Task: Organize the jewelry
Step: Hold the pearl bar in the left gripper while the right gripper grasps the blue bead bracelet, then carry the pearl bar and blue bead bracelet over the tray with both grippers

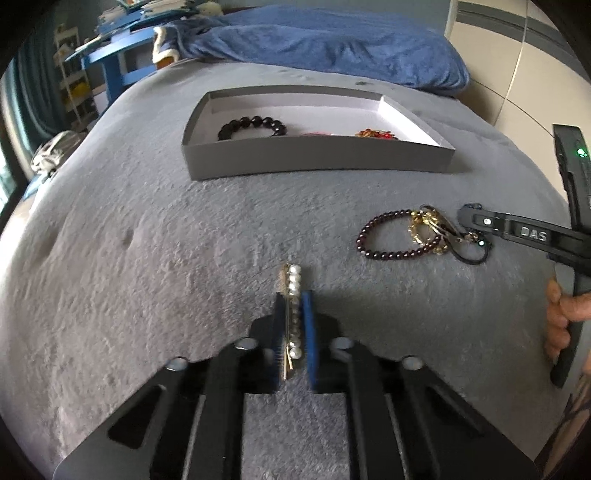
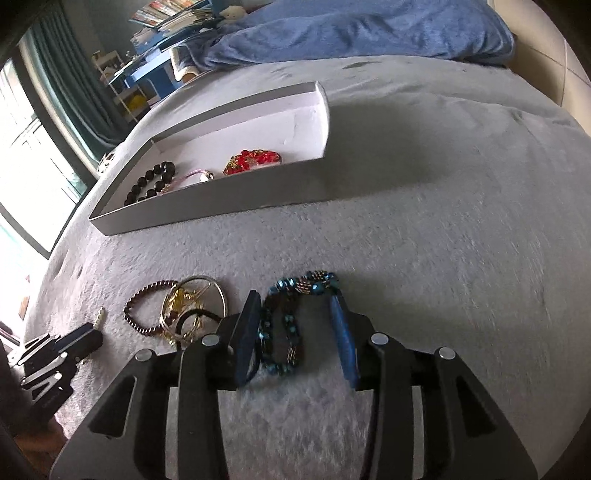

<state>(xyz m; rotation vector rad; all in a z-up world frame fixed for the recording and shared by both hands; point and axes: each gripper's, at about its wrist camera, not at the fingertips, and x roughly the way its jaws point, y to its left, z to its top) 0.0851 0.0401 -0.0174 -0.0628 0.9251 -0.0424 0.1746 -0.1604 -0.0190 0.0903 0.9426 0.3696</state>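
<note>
My left gripper (image 1: 293,295) is shut on a pearl hair clip (image 1: 294,280) low over the grey bedspread. My right gripper (image 2: 295,299) is open around a blue beaded bracelet (image 2: 291,317) lying on the bed; the jaws stand on either side of it. A grey tray (image 1: 317,158) lies farther back, also in the right wrist view (image 2: 221,199). It holds a black bead bracelet (image 1: 253,125), a pink piece (image 2: 192,177) and a red and gold piece (image 2: 251,160). A dark red bead bracelet (image 1: 388,236) and a gold tangle (image 1: 424,225) lie beside the right gripper (image 1: 469,218).
A blue blanket (image 1: 332,48) lies at the bed's far end. A blue desk with books (image 2: 166,22) and a window (image 2: 22,155) are at the left. A black hair tie (image 2: 195,317) lies with the gold pieces.
</note>
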